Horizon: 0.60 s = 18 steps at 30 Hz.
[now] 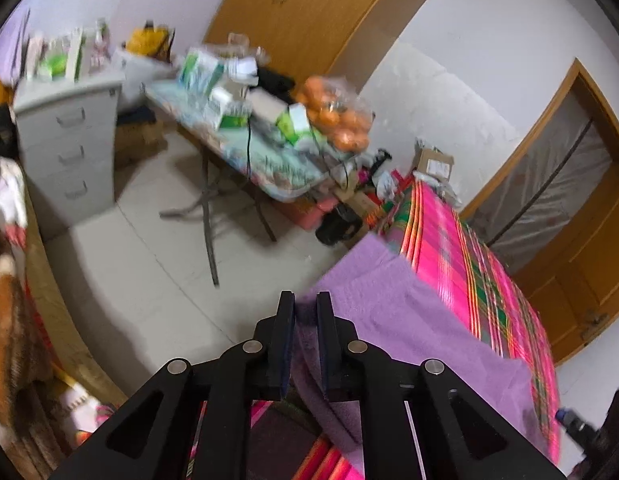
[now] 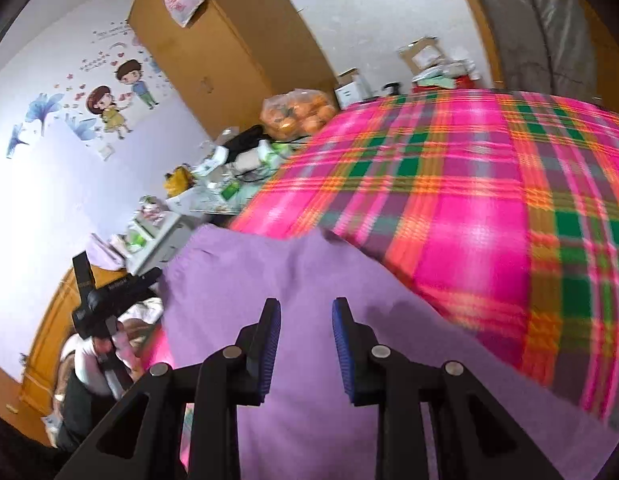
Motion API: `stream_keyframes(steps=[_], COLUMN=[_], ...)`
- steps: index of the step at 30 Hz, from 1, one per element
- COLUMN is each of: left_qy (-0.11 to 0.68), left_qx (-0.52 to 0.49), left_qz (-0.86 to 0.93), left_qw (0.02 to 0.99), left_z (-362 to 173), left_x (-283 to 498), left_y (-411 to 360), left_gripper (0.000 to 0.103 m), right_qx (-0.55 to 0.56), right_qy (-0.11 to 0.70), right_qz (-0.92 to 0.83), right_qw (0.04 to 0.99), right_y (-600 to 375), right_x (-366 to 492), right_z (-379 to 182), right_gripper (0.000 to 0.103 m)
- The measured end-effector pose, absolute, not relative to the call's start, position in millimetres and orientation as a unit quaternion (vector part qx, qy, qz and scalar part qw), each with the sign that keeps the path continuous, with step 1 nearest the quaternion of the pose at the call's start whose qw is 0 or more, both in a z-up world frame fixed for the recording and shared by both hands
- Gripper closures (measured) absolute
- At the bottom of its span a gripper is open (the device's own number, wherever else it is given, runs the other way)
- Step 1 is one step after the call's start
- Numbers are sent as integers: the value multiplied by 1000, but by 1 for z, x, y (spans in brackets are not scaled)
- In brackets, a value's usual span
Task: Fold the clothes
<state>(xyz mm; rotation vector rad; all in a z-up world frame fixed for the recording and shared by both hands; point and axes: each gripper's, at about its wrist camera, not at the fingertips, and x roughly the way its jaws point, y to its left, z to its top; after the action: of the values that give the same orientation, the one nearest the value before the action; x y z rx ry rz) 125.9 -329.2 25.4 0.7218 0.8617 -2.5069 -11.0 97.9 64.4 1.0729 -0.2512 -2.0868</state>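
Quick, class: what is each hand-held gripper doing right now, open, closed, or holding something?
Left hand-held gripper: closed on the purple cloth's edge.
Right hand-held gripper: open, holding nothing, above the purple cloth.

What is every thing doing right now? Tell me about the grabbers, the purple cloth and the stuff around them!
left gripper: shut on the purple cloth's edge.
right gripper: open, nothing pinched, cloth below.
purple cloth: spread on the bed, not yet folded.
plaid bedspread: lying flat.
wardrobe: doors closed.
drawer cabinet: drawers shut.
bag of oranges: full, on the table.

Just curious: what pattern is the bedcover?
Pink plaid bedcover with green and orange; clearest in right wrist view.
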Motion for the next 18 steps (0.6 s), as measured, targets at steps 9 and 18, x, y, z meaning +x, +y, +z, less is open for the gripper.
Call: stream_keyframes(steps=[9,18], left_qy=[237,239], left_qx=[277,360], left_qz=[-926,-897], left_qw=[97,96], left_z=[56,11], left_x=[60,10], left_y=[-280,-287], left_gripper=[92,92], right_qx=[535,537], right_qy=[-220,-287], right_qz=[-728,-713], right_qw=[367,348], right_y=[41,53], right_x=[-104,-114], right_z=[-4,-17], right_gripper=[81,99])
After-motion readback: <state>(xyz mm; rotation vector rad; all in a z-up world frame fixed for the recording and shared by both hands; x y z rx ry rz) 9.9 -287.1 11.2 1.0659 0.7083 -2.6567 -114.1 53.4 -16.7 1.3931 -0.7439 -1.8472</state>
